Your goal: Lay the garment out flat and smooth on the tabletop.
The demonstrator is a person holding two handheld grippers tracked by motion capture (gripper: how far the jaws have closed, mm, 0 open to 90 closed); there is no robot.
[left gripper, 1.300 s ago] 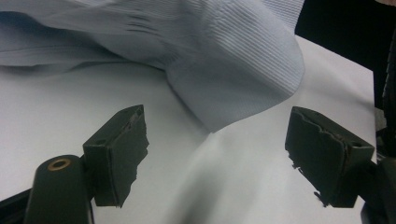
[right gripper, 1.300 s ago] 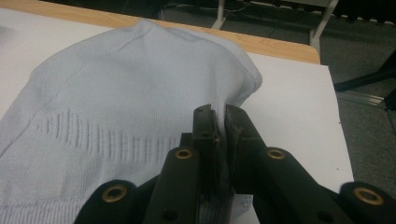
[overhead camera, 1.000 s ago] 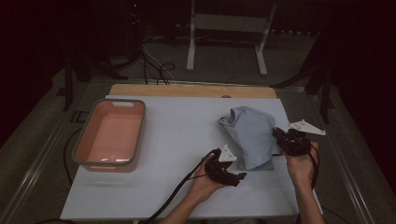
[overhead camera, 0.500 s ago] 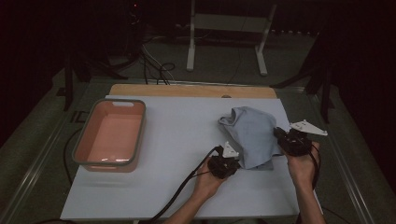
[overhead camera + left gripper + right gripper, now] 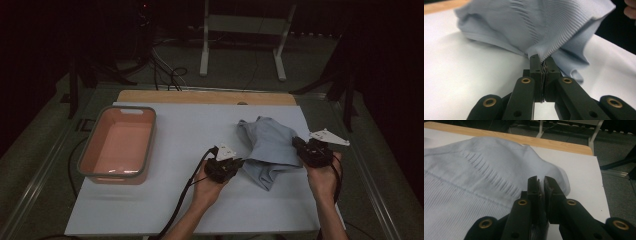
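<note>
Cloth is lying bunched on the right of the white table, both grippers pinching it: the left gripper is clamping its near-left edge, jaws just closed, and the right gripper is gripping its right edge.

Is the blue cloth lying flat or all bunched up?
Bunched up. The blue cloth sits in a rumpled heap on the white table, with the left gripper and right gripper each pinching an edge.
</note>
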